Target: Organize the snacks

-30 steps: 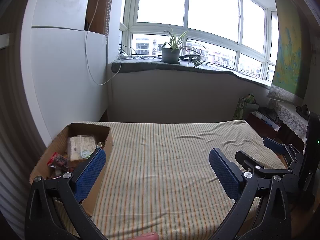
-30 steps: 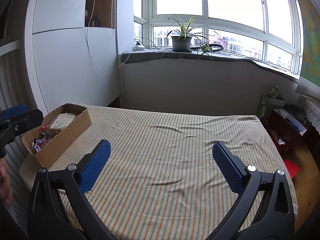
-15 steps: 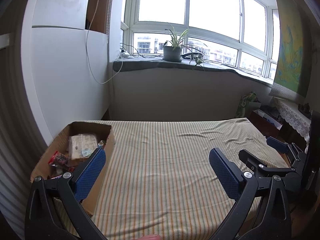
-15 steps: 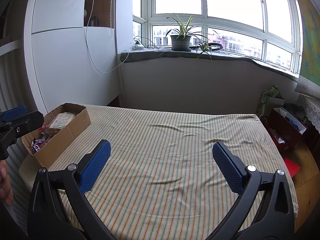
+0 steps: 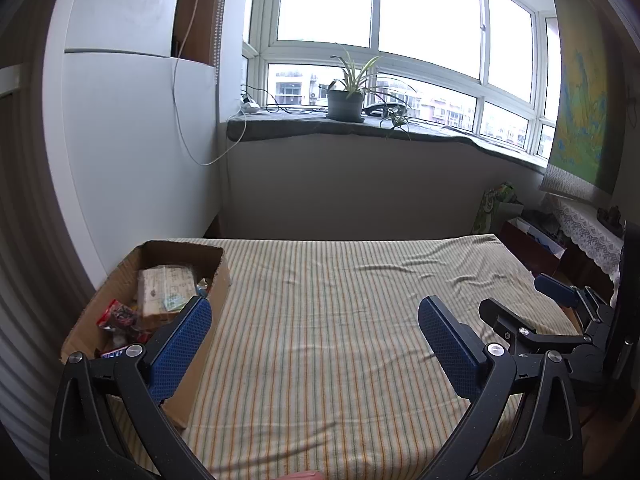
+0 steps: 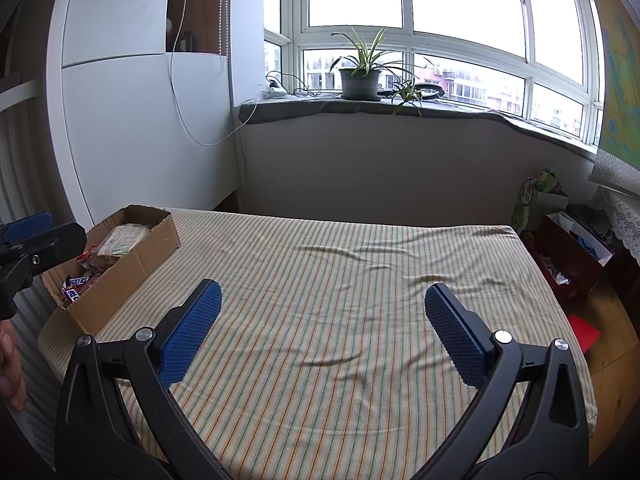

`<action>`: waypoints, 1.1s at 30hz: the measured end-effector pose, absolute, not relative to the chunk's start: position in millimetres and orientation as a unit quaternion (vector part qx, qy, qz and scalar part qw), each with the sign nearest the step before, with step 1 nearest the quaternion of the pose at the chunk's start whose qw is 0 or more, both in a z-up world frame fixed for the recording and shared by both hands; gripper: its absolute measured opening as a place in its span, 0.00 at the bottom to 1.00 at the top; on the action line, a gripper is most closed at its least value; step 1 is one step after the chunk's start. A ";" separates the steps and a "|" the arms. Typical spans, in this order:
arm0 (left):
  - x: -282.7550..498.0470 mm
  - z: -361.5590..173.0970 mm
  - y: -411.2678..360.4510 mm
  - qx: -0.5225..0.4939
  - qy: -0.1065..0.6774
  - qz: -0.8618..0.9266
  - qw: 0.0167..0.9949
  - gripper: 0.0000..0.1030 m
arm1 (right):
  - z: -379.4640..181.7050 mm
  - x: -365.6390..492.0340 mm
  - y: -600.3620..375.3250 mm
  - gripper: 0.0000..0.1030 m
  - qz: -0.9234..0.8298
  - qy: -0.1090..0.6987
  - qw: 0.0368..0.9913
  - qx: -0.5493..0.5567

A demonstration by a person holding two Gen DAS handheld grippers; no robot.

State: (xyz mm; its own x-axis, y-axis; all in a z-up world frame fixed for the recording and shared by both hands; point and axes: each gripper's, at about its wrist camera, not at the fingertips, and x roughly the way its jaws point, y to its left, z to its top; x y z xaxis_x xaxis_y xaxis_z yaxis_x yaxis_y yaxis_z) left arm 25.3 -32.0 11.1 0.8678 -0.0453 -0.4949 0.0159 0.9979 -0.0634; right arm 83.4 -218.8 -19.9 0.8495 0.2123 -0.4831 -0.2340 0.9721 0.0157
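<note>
A brown cardboard box [image 5: 216, 280] [image 6: 132, 264] sits at the left edge of the striped bed. Inside lie a pale wrapped packet [image 5: 166, 288] [image 6: 124, 238], a red snack bag [image 5: 118, 316] and Snickers bars [image 6: 74, 286]. My left gripper [image 5: 316, 334] hovers open over the bed's near left part, its left finger beside the box. Over the near middle of the bed my right gripper [image 6: 322, 328] is open and holds nothing. Each gripper shows at the edge of the other's view.
The striped bedsheet [image 5: 340, 320] [image 6: 320, 280] is wrinkled toward the far right. A white cabinet [image 5: 132, 152] stands left of the bed. A potted plant [image 6: 360, 76] sits on the windowsill. Bags and a red box [image 6: 568, 256] crowd the floor at right. A hand [image 6: 10, 364] shows at left.
Both views shift only slightly; the left wrist view has tilted a little, so the box sits a bit lower in frame. Both grippers stay open and empty.
</note>
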 end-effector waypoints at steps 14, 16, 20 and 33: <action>25.9 10.3 -31.7 -0.029 0.257 -0.016 0.966 1.00 | -20.5 83.6 -218.9 1.00 0.116 0.249 0.961 -0.022; 25.9 10.4 -31.7 -0.029 0.257 -0.016 0.966 1.00 | -20.3 83.7 -218.1 1.00 0.116 0.249 0.961 -0.022; 25.9 10.4 -31.7 -0.029 0.257 -0.016 0.966 1.00 | -20.2 83.7 -218.0 1.00 0.116 0.249 0.961 -0.022; 25.6 10.8 -32.6 -0.028 0.258 -0.015 0.966 1.00 | -22.2 82.5 -219.5 1.00 0.115 0.251 0.961 -0.021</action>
State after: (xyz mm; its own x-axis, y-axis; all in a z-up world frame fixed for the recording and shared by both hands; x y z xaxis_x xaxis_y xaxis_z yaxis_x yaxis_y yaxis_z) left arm 25.6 -32.6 10.8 0.8668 -0.0440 -0.4967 0.0148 0.9979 -0.0625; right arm 82.5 -219.5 -22.2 0.8475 0.2111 -0.4870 -0.2326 0.9724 0.0167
